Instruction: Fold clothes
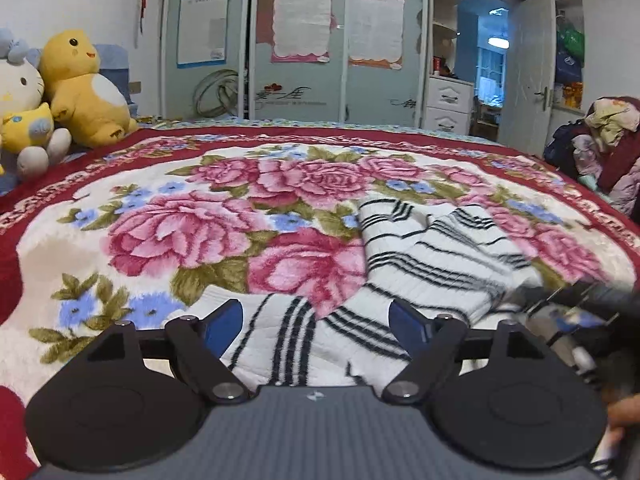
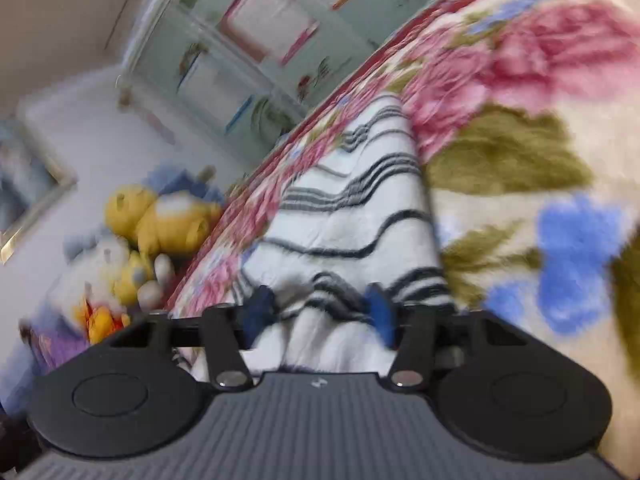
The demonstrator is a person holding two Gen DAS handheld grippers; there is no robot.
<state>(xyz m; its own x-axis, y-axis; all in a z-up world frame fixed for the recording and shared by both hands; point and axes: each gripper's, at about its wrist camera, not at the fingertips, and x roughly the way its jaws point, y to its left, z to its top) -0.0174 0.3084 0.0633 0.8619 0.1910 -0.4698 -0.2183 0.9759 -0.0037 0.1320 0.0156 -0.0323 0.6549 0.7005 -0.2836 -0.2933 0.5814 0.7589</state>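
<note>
Even indoor light; right wrist view motion-blurred, both fisheye-bent at edges.

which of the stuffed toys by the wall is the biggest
The yellow duck plush, sitting upright against the blue cushion. It towers over the white cat plush at its side and the small yellow plush in front.

Left gripper (image 1: pixel 316 326) black ribbed body, round discs, blue-padded jaws, silver screws
</note>
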